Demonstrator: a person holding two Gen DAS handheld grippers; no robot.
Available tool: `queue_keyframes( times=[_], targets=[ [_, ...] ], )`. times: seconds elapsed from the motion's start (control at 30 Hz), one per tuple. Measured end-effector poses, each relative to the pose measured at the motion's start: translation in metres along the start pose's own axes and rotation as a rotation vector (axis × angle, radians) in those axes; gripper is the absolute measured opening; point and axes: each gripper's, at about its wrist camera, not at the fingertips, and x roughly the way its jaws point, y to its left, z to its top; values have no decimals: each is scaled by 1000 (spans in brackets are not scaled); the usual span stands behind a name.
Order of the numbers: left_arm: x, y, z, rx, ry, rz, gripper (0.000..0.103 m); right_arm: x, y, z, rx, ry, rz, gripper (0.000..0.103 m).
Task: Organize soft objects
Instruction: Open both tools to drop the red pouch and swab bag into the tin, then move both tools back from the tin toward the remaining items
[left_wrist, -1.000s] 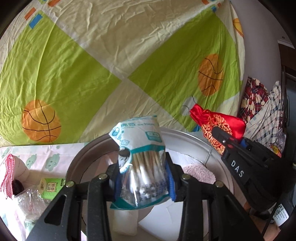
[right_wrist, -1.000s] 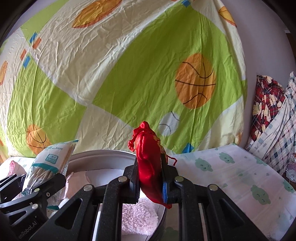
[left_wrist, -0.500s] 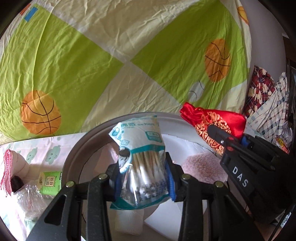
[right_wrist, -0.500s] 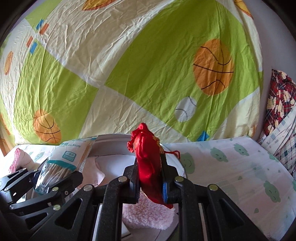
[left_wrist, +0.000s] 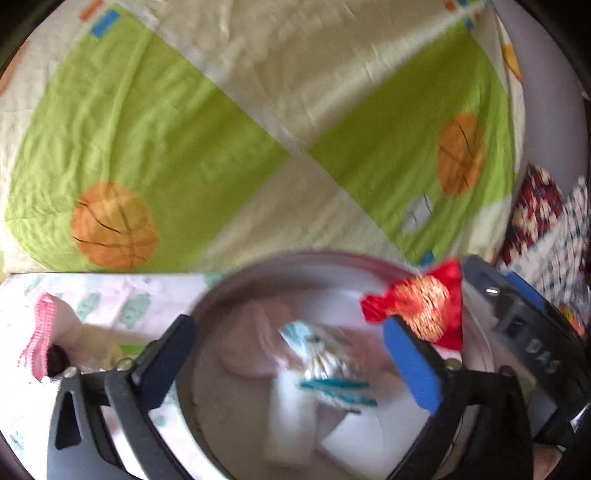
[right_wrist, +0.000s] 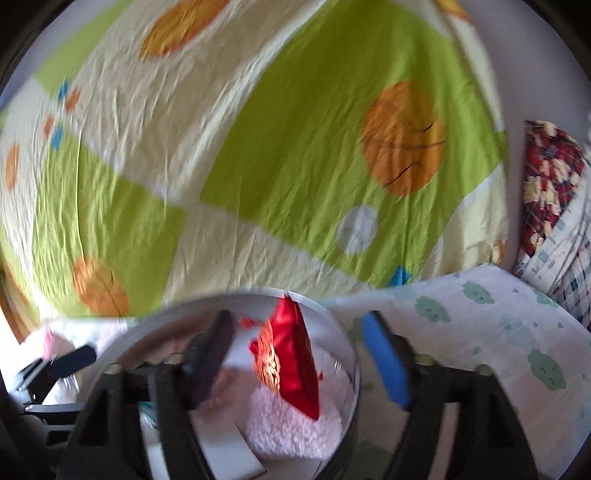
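My left gripper (left_wrist: 291, 354) hangs over the round grey basin (left_wrist: 221, 291), its jaws opening wide. The bag of cotton swabs (left_wrist: 325, 365) is free of the pads, blurred, inside the basin on pink and white soft things. My right gripper (right_wrist: 299, 347) is over the same basin (right_wrist: 347, 339), its jaws opening too. The red embroidered pouch (right_wrist: 291, 362) is loose between them, touching neither pad, just above a fluffy pink cloth (right_wrist: 295, 424). The pouch (left_wrist: 424, 306) also shows at the right in the left wrist view.
A green and cream sheet with basketball prints (left_wrist: 221, 129) hangs behind the basin. A pink knitted item (left_wrist: 40, 339) lies on the cloud-print cloth (right_wrist: 480, 332) to the left. Plaid fabrics (right_wrist: 550, 177) are piled at the far right.
Both grippers went from shut to open. The cotton swab bag dropped out of the left one into the basin, and the red pouch slipped from the right one toward the fluffy cloth.
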Motion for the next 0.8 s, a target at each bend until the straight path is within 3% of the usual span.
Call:
queue_keyframes(
  times=[0.07,0.2,0.47,0.63,0.8],
  targets=[
    [-9,6,7,-7,-39,16,103,-13,-5,4,25,-81,-38,82],
    [-21,20,11,-27,-100,71,103,-26,-8,9,47,-162,-92,82],
    [-26,42,-6,-12,-94,164,103,-41,-12,11,72,-227,-138,82],
    [-40,57,-14,12,-144,206,103,-50,-9,9,68,-273,-160,89],
    [-46,64,-22,40,-164,238,103,-56,-1,3,39,-320,-182,89]
  ],
)
